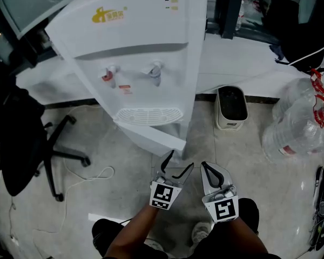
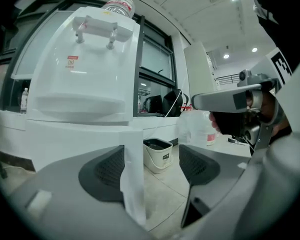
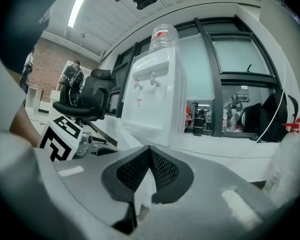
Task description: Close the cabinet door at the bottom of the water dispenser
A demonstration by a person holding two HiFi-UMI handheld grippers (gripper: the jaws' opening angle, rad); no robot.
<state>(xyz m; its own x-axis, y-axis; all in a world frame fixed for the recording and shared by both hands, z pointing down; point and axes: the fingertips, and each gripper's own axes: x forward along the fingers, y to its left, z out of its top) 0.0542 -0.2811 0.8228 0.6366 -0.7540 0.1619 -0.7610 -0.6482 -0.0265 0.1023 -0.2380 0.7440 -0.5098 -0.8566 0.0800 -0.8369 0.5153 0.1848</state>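
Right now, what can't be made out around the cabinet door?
- Cabinet inside: head view, hidden behind the open cabinet door.
- Whether the left gripper touches the door edge: left gripper view, edge overlaps one pad.
- Hinge: head view, hidden by the dispenser body.
- Logo print: too small.

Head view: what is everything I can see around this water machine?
Water dispenser: one, white, top centre.
Cabinet door: one, white, standing open at the dispenser's bottom.
Bin: one, white, on the floor right of the dispenser.
Water jug: at least one, clear, right edge.
Office chair: one, black, left.
Left tool: one, grey and black, open at the door's edge.
Right tool: one, grey and black, shut, beside the left.
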